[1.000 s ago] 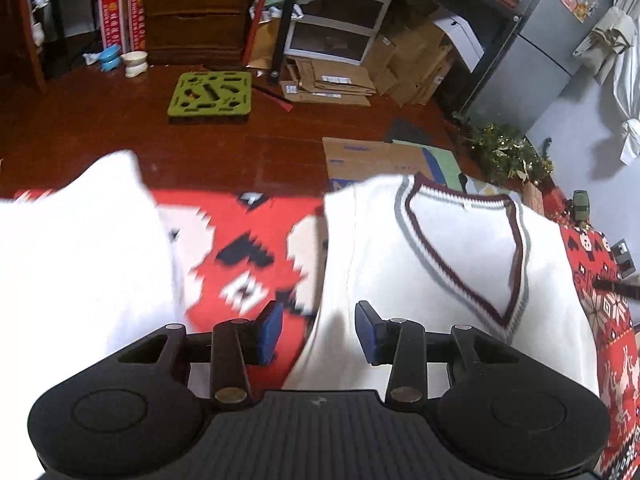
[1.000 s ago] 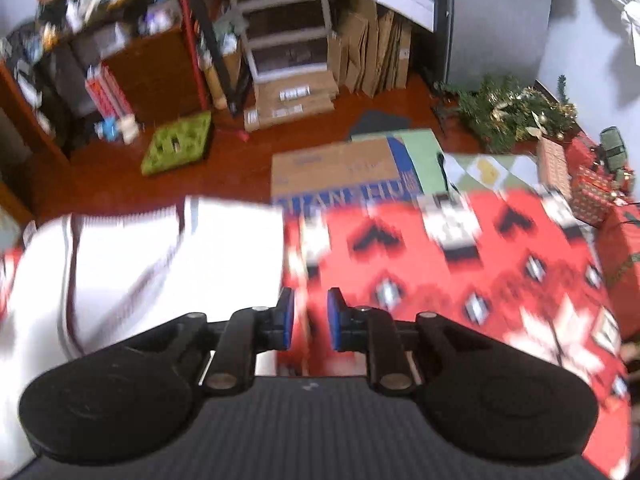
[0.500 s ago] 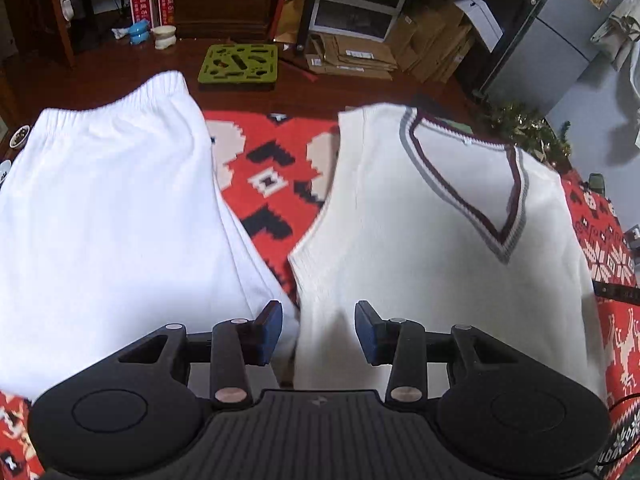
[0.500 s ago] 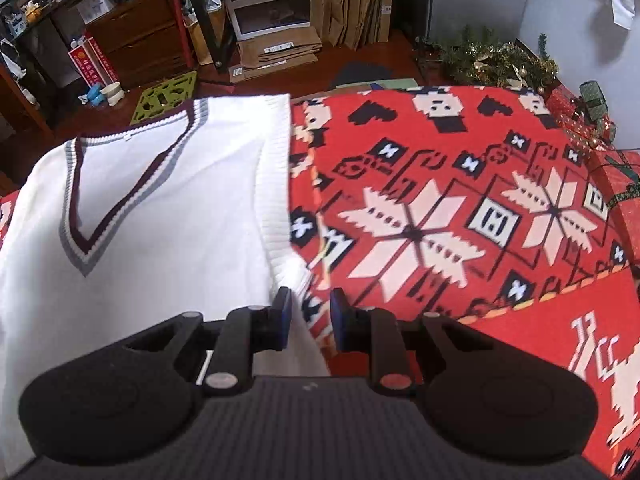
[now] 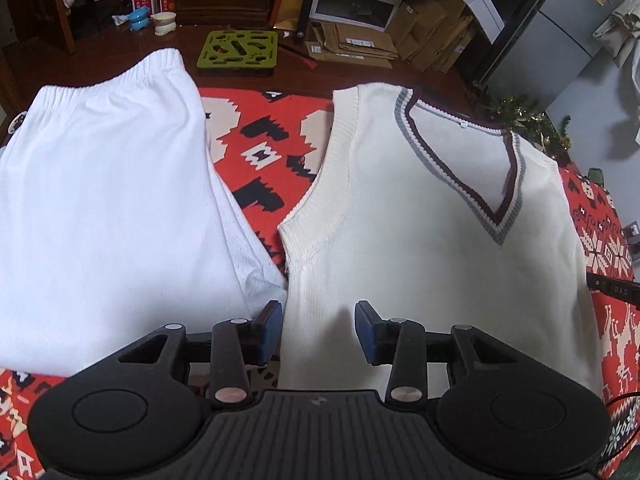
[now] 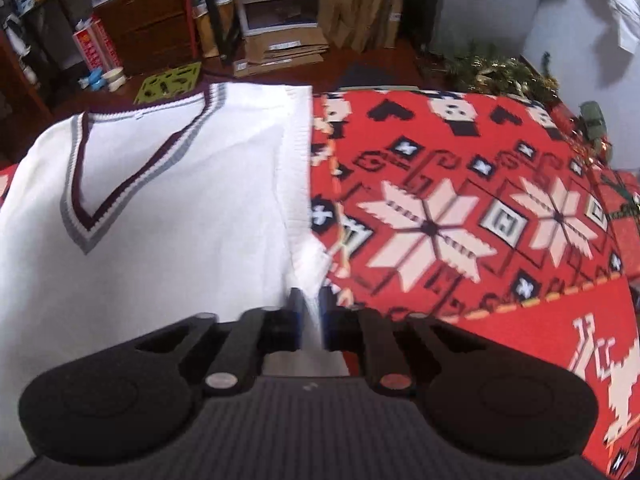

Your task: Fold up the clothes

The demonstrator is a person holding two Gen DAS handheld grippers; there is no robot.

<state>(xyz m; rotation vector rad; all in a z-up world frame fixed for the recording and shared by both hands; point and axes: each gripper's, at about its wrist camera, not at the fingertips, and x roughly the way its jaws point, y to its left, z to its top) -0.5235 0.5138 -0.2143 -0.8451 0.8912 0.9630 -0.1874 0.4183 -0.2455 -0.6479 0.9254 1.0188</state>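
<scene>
A cream sleeveless vest (image 5: 420, 240) with a maroon and grey V-neck lies flat on a red patterned cloth (image 5: 260, 148). White shorts (image 5: 104, 200) with an elastic waistband lie just left of it. My left gripper (image 5: 318, 332) is open, hovering over the vest's lower left edge, with nothing between its fingers. In the right wrist view the vest (image 6: 180, 220) fills the left half. My right gripper (image 6: 310, 318) is shut on a fold of the vest's right side edge, and white fabric shows between its blue pads.
The red patterned cloth (image 6: 460, 220) stretches bare to the right of the vest. Beyond the table are a green mat (image 5: 238, 48) on the floor, flattened cardboard boxes (image 5: 352, 44), a shelf unit and a grey fridge (image 5: 560, 40). A dark bar (image 5: 612, 288) pokes in at the right edge.
Both grippers swung down and closer over the garments. The right gripper's fingers narrowed onto the vest's right edge. The left gripper stayed open.
</scene>
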